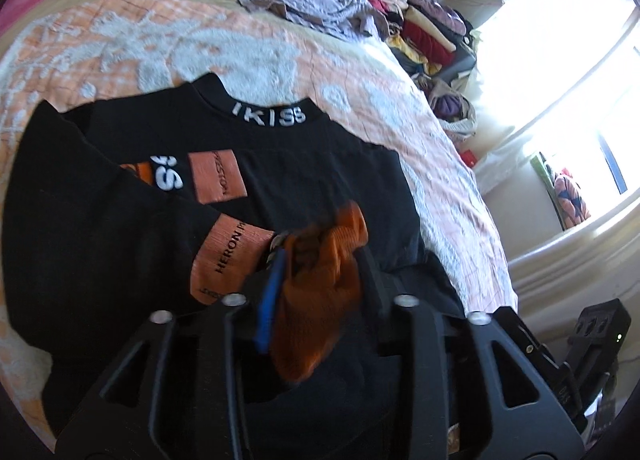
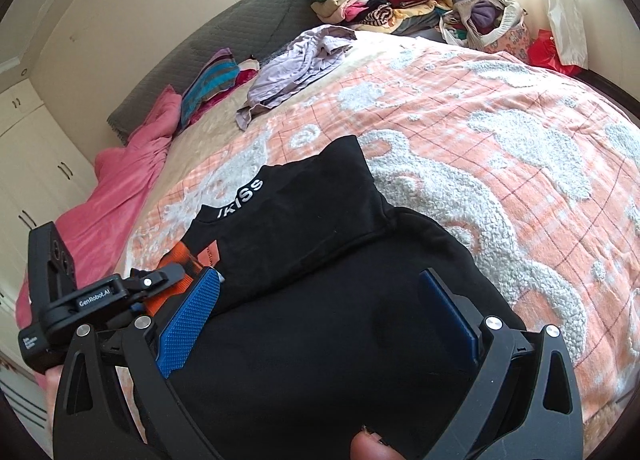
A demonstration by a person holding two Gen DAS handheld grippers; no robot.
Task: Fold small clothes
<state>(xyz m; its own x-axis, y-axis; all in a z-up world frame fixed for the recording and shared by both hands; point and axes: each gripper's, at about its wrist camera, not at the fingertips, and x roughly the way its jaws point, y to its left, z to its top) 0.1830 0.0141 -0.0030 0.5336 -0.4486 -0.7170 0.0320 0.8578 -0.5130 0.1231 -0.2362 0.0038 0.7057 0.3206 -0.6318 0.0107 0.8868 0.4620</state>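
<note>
The black T-shirt [image 1: 312, 180], limp, light and best taken at a hem or sleeve edge, is spread on the bed [image 2: 500, 132], its orange cuff [image 1: 320, 280] loosely between the left gripper [image 1: 320, 260] fingers, the right gripper [image 2: 320, 320] released.

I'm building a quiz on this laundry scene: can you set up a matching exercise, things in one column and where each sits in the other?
Things:
1. black T-shirt with white collar lettering
2. crumpled lilac garment
3. orange ribbed cuff
4. pink blanket

Places:
A. between the left gripper's jaws
B. bunched along the bed's wardrobe side
C. spread on the orange-and-white bedspread, nearest the cameras
D. farther up the bed, near the grey pillow

Pairs: 1-C, 2-D, 3-A, 4-B
</note>
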